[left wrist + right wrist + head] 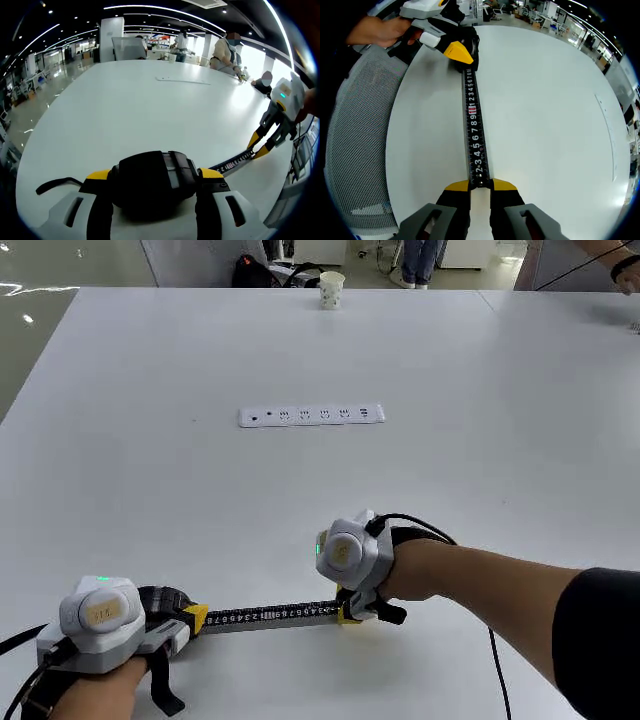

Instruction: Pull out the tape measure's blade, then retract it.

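Gripping blade tip (479, 172), right hand-held gripper (480, 186), case (162, 600) in left hand-held gripper (156, 176)

Open-plan office: long white table (150, 440), power strip (311, 416) at twelve o'clock, mesh chair (355, 130), ceiling light strips (165, 9).

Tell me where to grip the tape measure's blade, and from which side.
Grip the blade at its free tip, coming end-on, in line with its length and opposite the case held by the left gripper. It is a thin, straight strip; the right gripper holds it so.
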`<state>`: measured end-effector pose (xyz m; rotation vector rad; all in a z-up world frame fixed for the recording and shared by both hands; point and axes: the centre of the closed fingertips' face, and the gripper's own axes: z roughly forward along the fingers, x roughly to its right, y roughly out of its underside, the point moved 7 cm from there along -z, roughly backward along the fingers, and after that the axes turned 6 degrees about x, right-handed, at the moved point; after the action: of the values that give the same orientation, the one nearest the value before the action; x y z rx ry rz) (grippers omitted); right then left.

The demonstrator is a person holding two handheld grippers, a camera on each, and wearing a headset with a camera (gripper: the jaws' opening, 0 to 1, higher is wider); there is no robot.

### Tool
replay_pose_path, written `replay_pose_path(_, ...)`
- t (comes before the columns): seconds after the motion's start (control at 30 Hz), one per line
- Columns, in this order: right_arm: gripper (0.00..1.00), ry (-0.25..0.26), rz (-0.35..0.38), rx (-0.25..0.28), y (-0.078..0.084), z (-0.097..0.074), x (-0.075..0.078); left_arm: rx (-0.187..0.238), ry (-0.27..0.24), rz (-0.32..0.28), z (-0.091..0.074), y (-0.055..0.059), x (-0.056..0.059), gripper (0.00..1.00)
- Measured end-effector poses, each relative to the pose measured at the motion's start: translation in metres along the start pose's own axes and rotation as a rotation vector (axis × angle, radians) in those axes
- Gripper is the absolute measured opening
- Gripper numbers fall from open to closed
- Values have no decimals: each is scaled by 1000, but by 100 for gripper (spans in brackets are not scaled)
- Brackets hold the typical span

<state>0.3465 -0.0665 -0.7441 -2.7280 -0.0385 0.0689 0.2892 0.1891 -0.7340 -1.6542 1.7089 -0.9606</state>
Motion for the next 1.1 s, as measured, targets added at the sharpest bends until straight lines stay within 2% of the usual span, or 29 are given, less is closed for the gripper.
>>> replay_pose_path(1.1, 10, 10, 8, 1, -9, 4, -2, -9, -1, -2, 0, 0, 0, 62)
